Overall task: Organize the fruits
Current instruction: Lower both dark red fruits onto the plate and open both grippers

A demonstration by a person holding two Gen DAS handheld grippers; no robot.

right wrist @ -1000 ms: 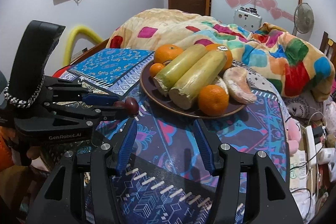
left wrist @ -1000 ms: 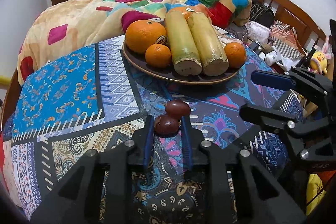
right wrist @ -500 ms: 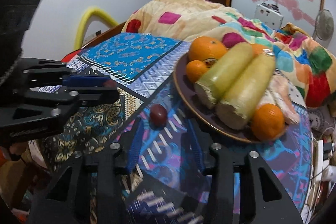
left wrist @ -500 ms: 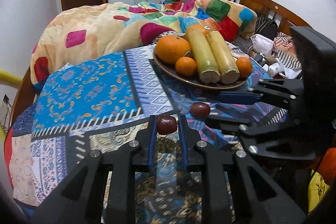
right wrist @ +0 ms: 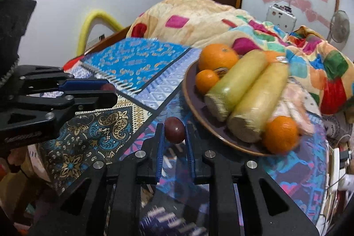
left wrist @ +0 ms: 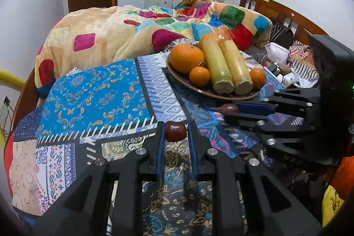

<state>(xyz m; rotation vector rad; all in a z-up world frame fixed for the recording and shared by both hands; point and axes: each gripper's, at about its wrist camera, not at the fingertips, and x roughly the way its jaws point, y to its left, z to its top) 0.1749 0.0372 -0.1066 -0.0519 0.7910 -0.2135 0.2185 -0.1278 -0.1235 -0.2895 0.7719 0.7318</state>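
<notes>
We've got two small dark red fruits in play here, one per hand. Our left tongs [left wrist: 176, 133] are clamped on a wrinkly red fruit [left wrist: 176, 131], pinched right at the tips of the blue pads and held up over the patterned cloth [left wrist: 97, 94] covering the bench. Our right tongs [right wrist: 174, 133] have just been closing and now grip the other red fruit [right wrist: 174, 129], a smoother, rounder one, just beside the near rim of the plate [right wrist: 190, 98].

The brown plate holds a big orange [left wrist: 187, 58], a small orange [left wrist: 199, 76] in front of it, two pale yellow-green stalk pieces [left wrist: 218, 69] lying side by side with cut ends toward us, and another small orange [left wrist: 257, 78] on the far side.

As for writing: the big orange has a little sticker, and there's a tag on the fruit behind the stalks, but both are too small to read. The side of the left tongs shows some raised lettering in the right view, too blurred to make out.

A colourful blanket [left wrist: 124, 37] is bunched up behind the plate.
</notes>
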